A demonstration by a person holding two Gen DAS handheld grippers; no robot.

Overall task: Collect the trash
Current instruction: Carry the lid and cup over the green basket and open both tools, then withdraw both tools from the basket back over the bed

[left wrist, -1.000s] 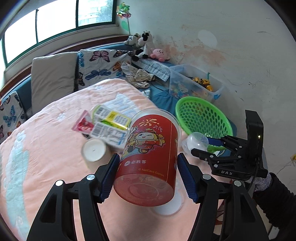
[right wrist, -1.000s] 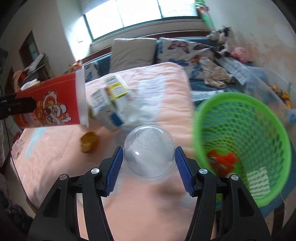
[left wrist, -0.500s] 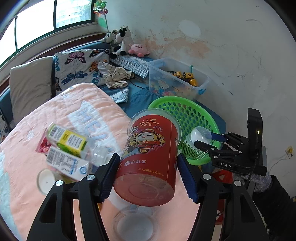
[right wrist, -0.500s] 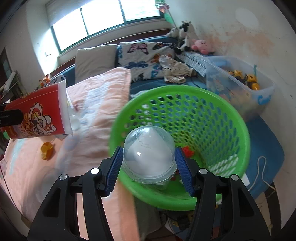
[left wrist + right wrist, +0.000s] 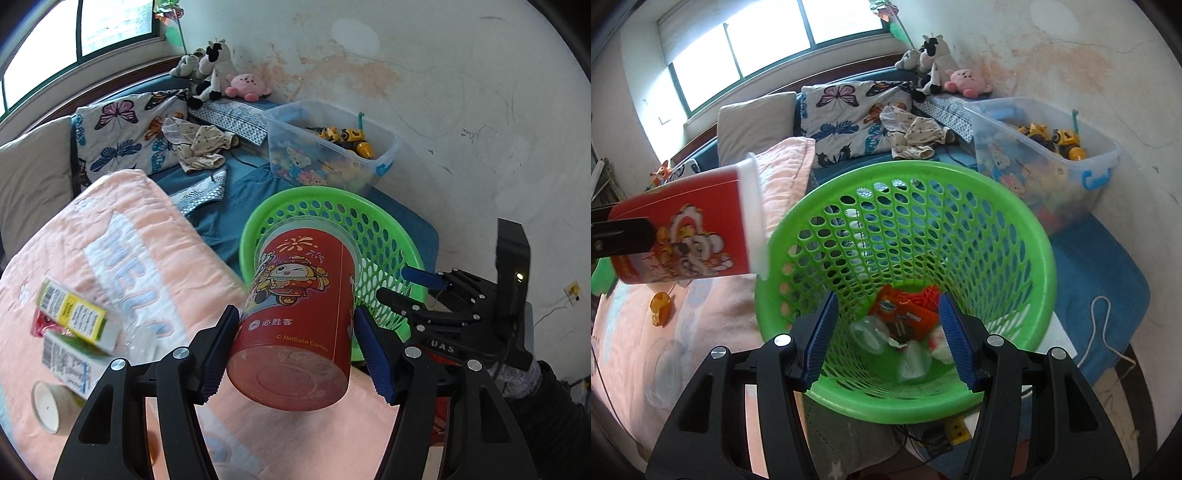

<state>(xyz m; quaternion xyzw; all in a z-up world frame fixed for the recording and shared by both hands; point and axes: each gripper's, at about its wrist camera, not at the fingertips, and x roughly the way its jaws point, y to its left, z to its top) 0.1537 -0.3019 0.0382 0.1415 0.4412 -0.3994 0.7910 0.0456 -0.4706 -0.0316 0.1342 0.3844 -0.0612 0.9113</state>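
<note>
Left gripper [image 5: 295, 350] clamps the red printed paper cup [image 5: 295, 325] beside the green perforated plastic basket's [image 5: 1034, 236] rim; right gripper [image 5: 886, 338] hangs empty, jaws apart, above it. Release early, and the cup could clip the rim and tumble out.

Wrapper [image 5: 905, 314] in basket [image 5: 1015, 199] — beside bed [image 5: 713, 306]

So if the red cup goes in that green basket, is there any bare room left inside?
Yes: the basket is bare along its mesh walls and far floor. Wrappers and clear lids crowd the near floor. The cup fills the left gripper; the right gripper is empty.
</note>
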